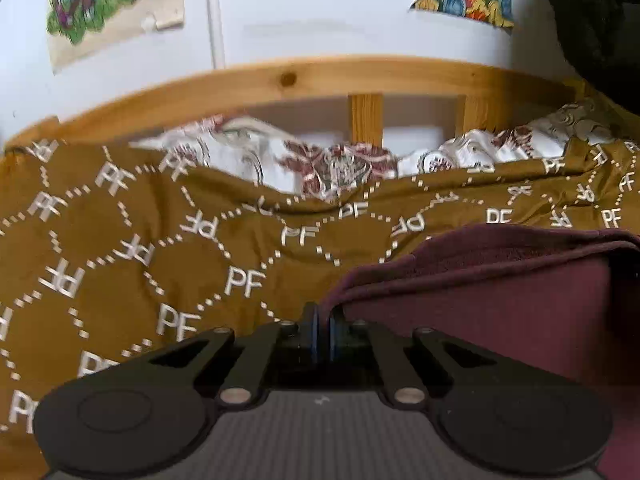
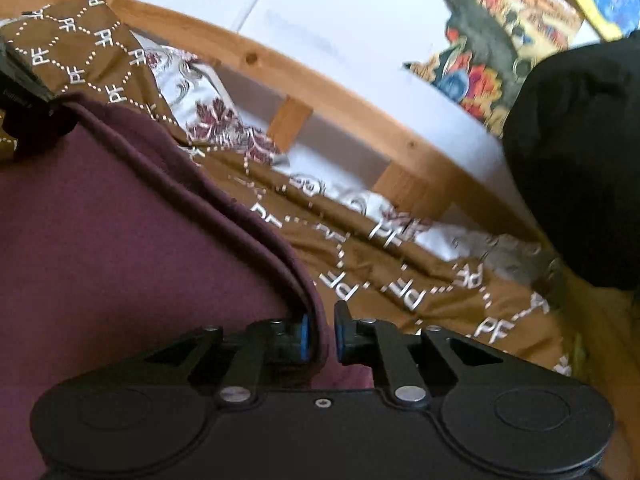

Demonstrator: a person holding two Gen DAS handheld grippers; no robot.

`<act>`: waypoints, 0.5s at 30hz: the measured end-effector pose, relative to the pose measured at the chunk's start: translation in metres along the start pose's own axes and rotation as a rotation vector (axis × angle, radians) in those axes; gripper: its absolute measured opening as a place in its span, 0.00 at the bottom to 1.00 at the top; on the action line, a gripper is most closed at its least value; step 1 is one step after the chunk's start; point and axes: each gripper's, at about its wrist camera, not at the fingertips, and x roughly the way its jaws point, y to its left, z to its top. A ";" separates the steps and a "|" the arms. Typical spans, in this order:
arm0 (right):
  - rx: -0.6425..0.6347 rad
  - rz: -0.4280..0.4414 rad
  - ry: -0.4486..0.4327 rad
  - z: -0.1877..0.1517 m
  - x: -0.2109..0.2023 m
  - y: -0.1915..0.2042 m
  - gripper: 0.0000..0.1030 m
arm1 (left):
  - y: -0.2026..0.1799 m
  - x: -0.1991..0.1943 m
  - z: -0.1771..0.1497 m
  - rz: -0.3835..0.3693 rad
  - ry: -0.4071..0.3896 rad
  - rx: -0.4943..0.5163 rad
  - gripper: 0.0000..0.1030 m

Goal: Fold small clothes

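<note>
Maroon garment (image 2: 120, 240) spread on the bed over the brown patterned blanket (image 1: 120, 248), folded edge running from the left gripper (image 1: 323, 330) across to the right gripper (image 2: 320, 336), one corner at each. Left jaws pinched nearly shut on the garment's corner. Right jaws parted slightly, hem lying between the blue pads (image 2: 303, 336) but apparently no longer pressed. Judged: fold being laid down, release under way on the right side first.

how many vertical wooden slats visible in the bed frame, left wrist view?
2. One slat stands near the middle under the top rail; another slat stands to its right. More may be hidden behind the bedding.
</note>
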 end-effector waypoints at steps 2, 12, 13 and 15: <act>0.033 0.008 0.021 -0.002 0.008 0.000 0.19 | 0.002 0.011 0.000 -0.018 0.026 -0.026 0.05; 0.232 0.049 -0.001 -0.015 -0.003 -0.017 0.90 | 0.015 0.001 0.001 -0.002 0.004 -0.112 0.97; 0.257 0.050 -0.007 -0.016 -0.006 -0.018 0.95 | 0.019 -0.004 0.003 -0.005 -0.014 -0.124 0.97; 0.285 0.062 -0.009 -0.018 -0.012 -0.019 0.99 | 0.027 -0.012 0.006 -0.010 -0.012 -0.150 0.99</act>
